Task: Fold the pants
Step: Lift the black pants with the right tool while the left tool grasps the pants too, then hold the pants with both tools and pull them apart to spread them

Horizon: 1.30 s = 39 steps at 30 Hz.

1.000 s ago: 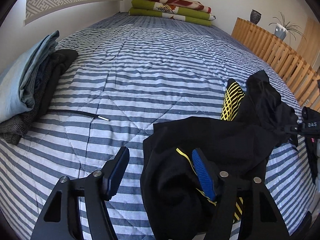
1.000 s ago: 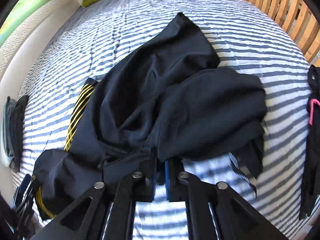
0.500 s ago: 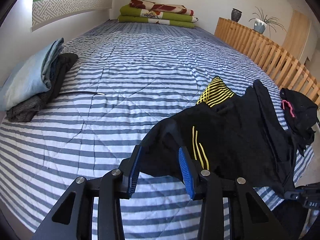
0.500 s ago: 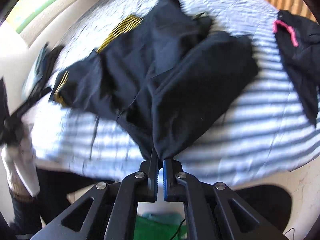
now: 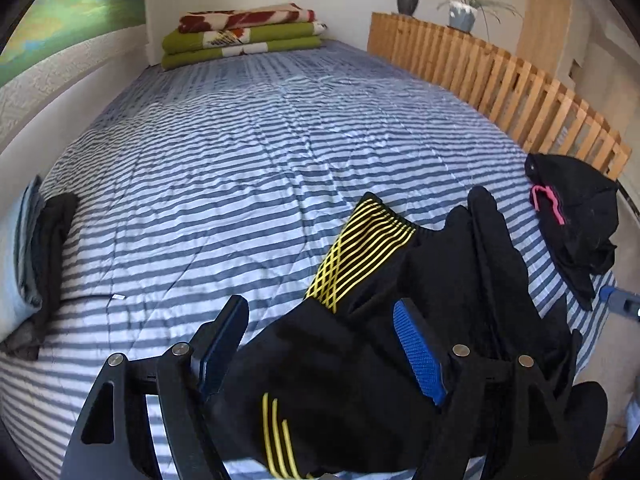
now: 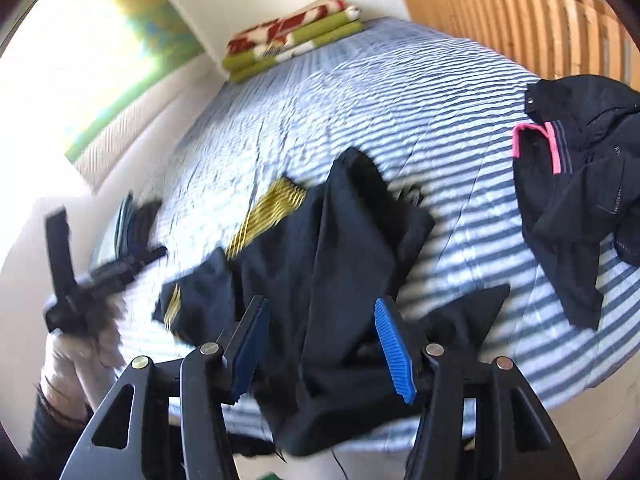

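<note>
Black pants (image 5: 460, 280) with yellow stripes lie crumpled on the near part of the striped bed (image 5: 260, 160). In the right wrist view the pants (image 6: 348, 248) hang partly over the bed's front edge. My left gripper (image 5: 320, 346) is open, its fingers either side of the striped end of the pants, not closed on the cloth. My right gripper (image 6: 320, 346) is open too, with black cloth lying loose between its blue pads (image 6: 394, 348). A gloved hand (image 6: 76, 360), blurred, holds the left gripper at the left edge of that view.
A stack of folded clothes (image 5: 28, 256) sits at the bed's left edge. A black garment with pink trim (image 5: 572, 224) lies at the right. Folded blankets (image 5: 240, 36) rest at the far end. A wooden slat rail (image 5: 520, 92) runs along the right side.
My right gripper was shut on the pants and has opened, letting the cloth drop. My left gripper has opened wider and moved over the striped end. The pants slid toward the front edge.
</note>
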{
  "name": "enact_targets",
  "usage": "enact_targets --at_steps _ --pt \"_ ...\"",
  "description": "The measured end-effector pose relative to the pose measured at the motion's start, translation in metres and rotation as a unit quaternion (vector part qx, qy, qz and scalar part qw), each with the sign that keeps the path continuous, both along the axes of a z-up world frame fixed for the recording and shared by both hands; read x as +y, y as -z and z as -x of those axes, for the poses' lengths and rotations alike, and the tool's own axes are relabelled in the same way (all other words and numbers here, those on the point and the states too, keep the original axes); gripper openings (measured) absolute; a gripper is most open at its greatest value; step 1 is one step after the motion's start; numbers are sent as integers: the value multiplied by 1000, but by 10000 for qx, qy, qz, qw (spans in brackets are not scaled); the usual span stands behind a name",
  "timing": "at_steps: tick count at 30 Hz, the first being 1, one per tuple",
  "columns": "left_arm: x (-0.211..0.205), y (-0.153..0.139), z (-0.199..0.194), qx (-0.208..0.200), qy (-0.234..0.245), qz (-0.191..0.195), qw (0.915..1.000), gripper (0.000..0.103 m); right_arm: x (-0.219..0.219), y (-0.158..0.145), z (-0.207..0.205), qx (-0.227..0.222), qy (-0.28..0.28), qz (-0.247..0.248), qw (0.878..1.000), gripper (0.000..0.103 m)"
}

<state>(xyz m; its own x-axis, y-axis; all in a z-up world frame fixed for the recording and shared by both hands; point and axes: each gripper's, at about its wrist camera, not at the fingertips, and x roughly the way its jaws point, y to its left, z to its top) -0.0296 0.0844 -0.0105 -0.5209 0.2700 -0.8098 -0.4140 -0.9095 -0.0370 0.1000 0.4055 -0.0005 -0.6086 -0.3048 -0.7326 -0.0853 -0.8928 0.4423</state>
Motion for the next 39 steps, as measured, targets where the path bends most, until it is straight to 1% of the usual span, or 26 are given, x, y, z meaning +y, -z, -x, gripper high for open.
enact_targets --at_steps 2,4,6,9,11,12,13,14,15,16,17,18,20,22,25,28,31,33,35,36,38,39 --pt "26 9 26 -90 126 150 9998 78 17 -4 14 105 162 251 9995 53" --pt "49 21 53 -268 280 297 9988 78 24 -1 40 40 218 280 9994 60" --pt "66 39 77 -306 244 525 9979 78 20 16 70 -165 136 366 9991 60" --pt "88 66 109 -689 218 439 9964 78 19 44 119 -596 149 278 9977 60" --pt "96 81 122 -843 244 462 9951 77 16 64 139 -777 203 247 9965 60" --pt "100 87 126 -852 254 509 9947 66 16 71 148 -833 222 308 9958 60" --pt "103 92 129 -885 278 554 9941 56 16 79 153 -916 229 374 9948 55" --pt "102 97 131 -976 301 521 9934 27 16 88 156 -969 215 447 9941 46" --pt "100 100 131 -1068 307 421 9929 11 16 93 158 -1039 177 491 9932 21" --pt "96 100 130 -1059 297 329 9934 9 16 95 158 -1111 118 492 9925 5" --pt "92 98 127 -996 319 284 9941 1 16 96 156 -1120 47 485 9925 4" --pt "87 94 124 -931 330 268 9947 1 16 93 151 -1054 20 425 9935 3" --pt "68 82 117 -895 257 6 9957 1 19 83 136 -918 62 204 9955 2" --pt "44 64 103 -795 160 -196 9965 1 23 73 120 -812 47 232 9964 2" --pt "0 34 69 -647 104 -399 9971 1 28 58 86 -668 -43 210 9975 2" --pt "-50 19 29 -658 -58 -536 9964 1 29 53 49 -699 -127 92 9974 2" --pt "-94 25 -8 -828 -257 -600 9944 1 27 66 17 -946 -220 124 9952 2" --pt "-113 41 -33 -1002 -288 -551 9930 1 18 82 -1 -1213 -420 -11 9917 2" --pt "-123 57 -50 -1184 -294 -524 9912 1 5 99 -11 -1445 -704 -276 9866 3" --pt "-126 62 -56 -1243 -293 -527 9904 1 0 103 -16 -1503 -794 -332 9849 4" --pt "-127 70 -66 -1231 -313 -565 9903 3 -1 101 -21 -1480 -885 -345 9844 6" --pt "-128 69 -68 -1178 -324 -584 9908 3 0 98 -21 -1437 -916 -352 9847 10"
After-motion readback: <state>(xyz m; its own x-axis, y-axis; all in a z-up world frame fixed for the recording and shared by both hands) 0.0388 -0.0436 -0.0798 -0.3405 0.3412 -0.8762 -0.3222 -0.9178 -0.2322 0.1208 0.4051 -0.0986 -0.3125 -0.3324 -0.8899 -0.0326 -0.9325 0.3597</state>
